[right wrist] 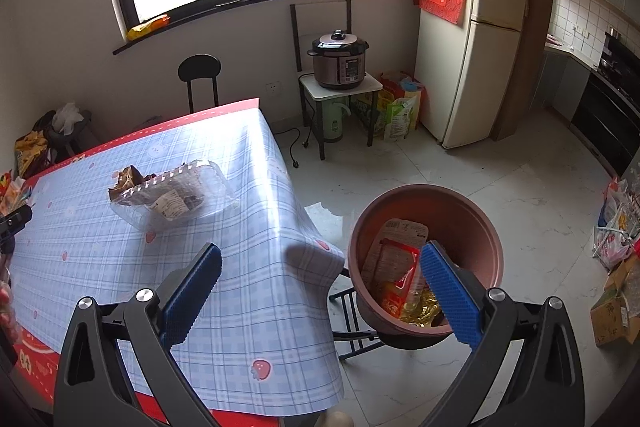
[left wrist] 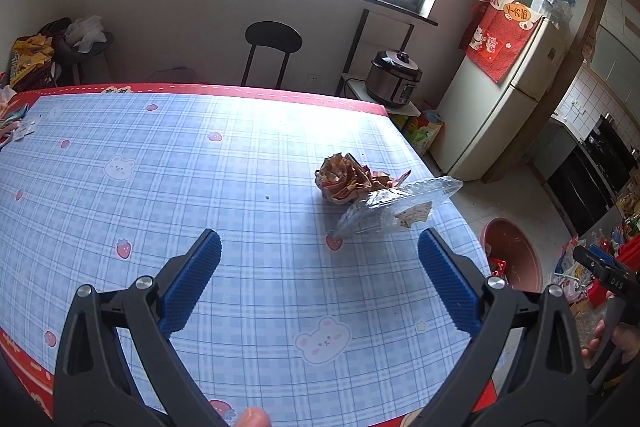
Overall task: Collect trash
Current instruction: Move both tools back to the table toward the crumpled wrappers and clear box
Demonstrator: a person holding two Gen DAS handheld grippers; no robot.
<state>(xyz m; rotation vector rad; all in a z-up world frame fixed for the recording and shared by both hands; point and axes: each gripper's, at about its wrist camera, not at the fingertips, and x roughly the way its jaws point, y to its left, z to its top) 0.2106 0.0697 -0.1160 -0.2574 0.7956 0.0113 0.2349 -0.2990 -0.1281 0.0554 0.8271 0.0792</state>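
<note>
Right now I'm between pickups: both grippers are spread wide and hold nothing. Ahead of my left gripper point(left wrist: 319, 281), slightly right, lie the clear tray point(left wrist: 394, 207) and, just beyond and touching it, the crumpled wrapper point(left wrist: 345, 179). My right gripper point(right wrist: 320, 289) hangs past the table corner, with the bin point(right wrist: 472, 223) ahead-right, wrappers already in it. Next, I judge, I reach forward for the tray, closing gently since thin plastic will flex.

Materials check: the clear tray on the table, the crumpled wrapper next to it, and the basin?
Clear tray: thin transparent plastic, glossy, ribbed edge; contents show through.
Crumpled wrapper: looks like printed film or foil, tightly creased, slightly shiny; could be coated paper.
Basin: probably moulded plastic, smooth brownish-pink, soft sheen on the wall.
</note>
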